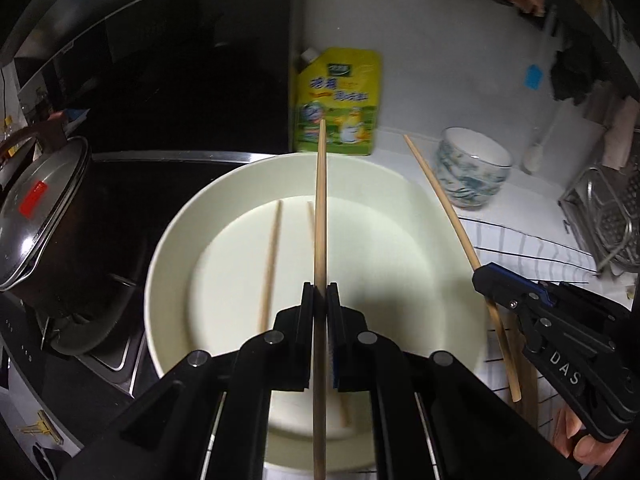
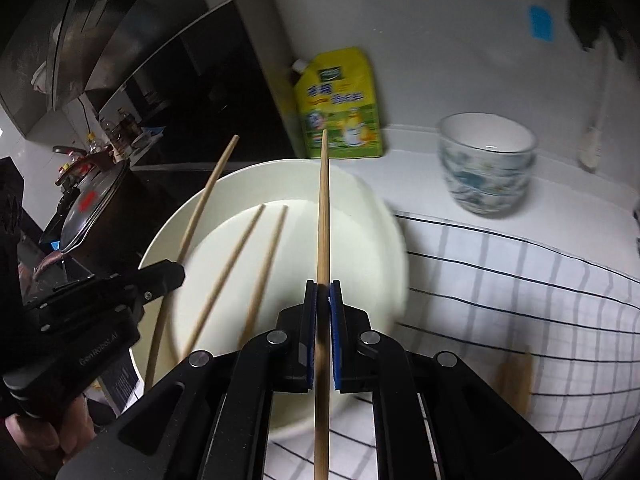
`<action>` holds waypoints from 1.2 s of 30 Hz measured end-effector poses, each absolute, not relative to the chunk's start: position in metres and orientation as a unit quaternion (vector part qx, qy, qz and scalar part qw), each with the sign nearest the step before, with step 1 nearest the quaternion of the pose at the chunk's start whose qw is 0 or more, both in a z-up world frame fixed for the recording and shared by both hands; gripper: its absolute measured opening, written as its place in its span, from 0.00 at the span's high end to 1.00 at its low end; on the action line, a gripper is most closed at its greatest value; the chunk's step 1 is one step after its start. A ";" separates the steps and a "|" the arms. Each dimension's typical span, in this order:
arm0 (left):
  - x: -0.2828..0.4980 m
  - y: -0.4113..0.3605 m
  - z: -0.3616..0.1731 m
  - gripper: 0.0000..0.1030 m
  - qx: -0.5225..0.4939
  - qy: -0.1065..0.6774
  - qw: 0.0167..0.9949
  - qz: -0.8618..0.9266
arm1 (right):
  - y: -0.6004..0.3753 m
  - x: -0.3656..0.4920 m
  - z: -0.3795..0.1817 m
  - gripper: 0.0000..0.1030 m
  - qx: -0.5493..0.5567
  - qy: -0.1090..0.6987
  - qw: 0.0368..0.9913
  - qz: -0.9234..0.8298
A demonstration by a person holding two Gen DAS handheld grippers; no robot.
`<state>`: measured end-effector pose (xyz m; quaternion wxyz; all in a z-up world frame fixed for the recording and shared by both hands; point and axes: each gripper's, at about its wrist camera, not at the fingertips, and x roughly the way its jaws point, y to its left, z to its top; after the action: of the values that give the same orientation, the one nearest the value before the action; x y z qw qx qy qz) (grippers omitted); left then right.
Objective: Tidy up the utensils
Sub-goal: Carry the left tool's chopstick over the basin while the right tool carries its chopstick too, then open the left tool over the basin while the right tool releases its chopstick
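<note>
My left gripper (image 1: 320,286) is shut on a wooden chopstick (image 1: 321,200) that points forward over a wide white plate (image 1: 168,240). Two more chopsticks (image 1: 272,264) lie in the plate, one partly hidden behind the held stick. My right gripper (image 2: 323,284) is shut on a second chopstick (image 2: 323,200) above the plate's right side (image 2: 380,216). Each gripper shows in the other's view: the right gripper (image 1: 482,274) at the right with its stick (image 1: 440,200), the left gripper (image 2: 178,272) at the left with its stick (image 2: 204,200).
A black pot with a glass lid (image 1: 44,216) stands on the stove to the left. A yellow pouch (image 1: 340,100) leans on the back wall beside a patterned bowl (image 1: 472,168). A checked cloth (image 2: 500,280) with blurred wooden sticks (image 2: 516,380) lies right; a metal rack (image 1: 608,216) is far right.
</note>
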<state>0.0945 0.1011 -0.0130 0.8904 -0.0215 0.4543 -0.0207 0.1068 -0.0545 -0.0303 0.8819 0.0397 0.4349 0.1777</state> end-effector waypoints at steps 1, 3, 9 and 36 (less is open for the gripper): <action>0.098 0.107 -0.016 0.93 -0.021 0.458 0.889 -0.020 | -0.044 0.113 -0.034 0.94 0.039 0.439 0.880 0.179; 0.106 0.112 -0.023 0.93 -0.018 0.464 0.885 -0.020 | -0.030 0.122 -0.041 0.94 0.038 0.450 0.874 0.180; 0.124 0.131 -0.051 0.93 -0.010 0.497 0.867 -0.028 | -0.005 0.139 -0.068 0.94 0.045 0.484 0.858 0.165; 0.132 0.150 -0.068 0.56 -0.015 0.511 0.859 -0.031 | -0.005 0.134 -0.084 0.86 0.055 0.508 0.852 0.114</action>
<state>0.1318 0.1502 -0.0683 0.8586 -0.0151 0.5115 -0.0309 0.1342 -0.0052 -0.0841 0.8518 0.0552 0.5083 0.1141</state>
